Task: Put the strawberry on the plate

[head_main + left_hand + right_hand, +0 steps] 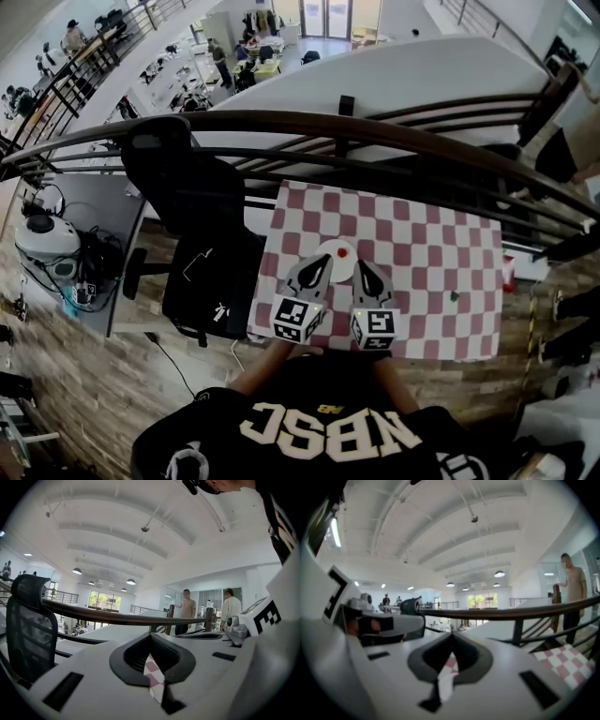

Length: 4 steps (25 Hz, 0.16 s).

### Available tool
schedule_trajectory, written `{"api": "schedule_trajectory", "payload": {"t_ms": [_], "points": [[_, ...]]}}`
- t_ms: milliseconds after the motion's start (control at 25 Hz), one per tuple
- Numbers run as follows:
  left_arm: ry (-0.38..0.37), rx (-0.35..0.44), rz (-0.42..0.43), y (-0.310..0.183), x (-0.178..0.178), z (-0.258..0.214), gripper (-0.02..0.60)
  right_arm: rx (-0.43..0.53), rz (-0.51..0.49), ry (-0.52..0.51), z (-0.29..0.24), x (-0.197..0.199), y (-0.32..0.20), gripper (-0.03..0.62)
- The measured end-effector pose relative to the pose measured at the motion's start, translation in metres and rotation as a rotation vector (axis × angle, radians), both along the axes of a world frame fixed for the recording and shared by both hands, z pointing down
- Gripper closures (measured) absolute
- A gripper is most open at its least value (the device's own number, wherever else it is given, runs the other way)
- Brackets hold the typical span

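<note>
In the head view a small red strawberry [344, 252] lies on a white plate [334, 249] near the middle of the checkered cloth. My left gripper [322, 261] and right gripper [360, 266] sit side by side at the table's near edge. Their tips reach the plate's near rim and cover part of it. Both are shut with nothing held. In the left gripper view the left gripper [151, 636] has its jaws meeting at the tip, and only checkered cloth shows through the gap. The right gripper [451, 634] looks the same in its own view.
The red-and-white checkered table [422, 272] carries a small dark green bit [454, 296] at the right, and a red object [509, 273] sits by its right edge. A black office chair [173, 173] and a dark bag [211, 281] stand to the left. A curved railing [375, 136] runs behind the table.
</note>
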<state>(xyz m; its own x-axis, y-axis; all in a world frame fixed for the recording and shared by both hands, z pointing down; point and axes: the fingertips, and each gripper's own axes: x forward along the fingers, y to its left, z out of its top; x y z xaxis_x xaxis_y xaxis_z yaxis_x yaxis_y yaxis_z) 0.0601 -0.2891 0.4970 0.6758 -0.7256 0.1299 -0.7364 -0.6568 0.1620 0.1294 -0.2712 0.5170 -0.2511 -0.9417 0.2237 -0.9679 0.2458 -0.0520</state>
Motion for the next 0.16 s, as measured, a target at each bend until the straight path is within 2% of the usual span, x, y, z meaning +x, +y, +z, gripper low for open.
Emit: {"api": "schedule_trajectory", "payload": {"t_ms": [160], "points": [[-0.027,-0.021,-0.004,-0.013,0.002,0.016,0.568,-0.028,-0.007,-0.008,0.012,0.002,-0.011,0.576]]}}
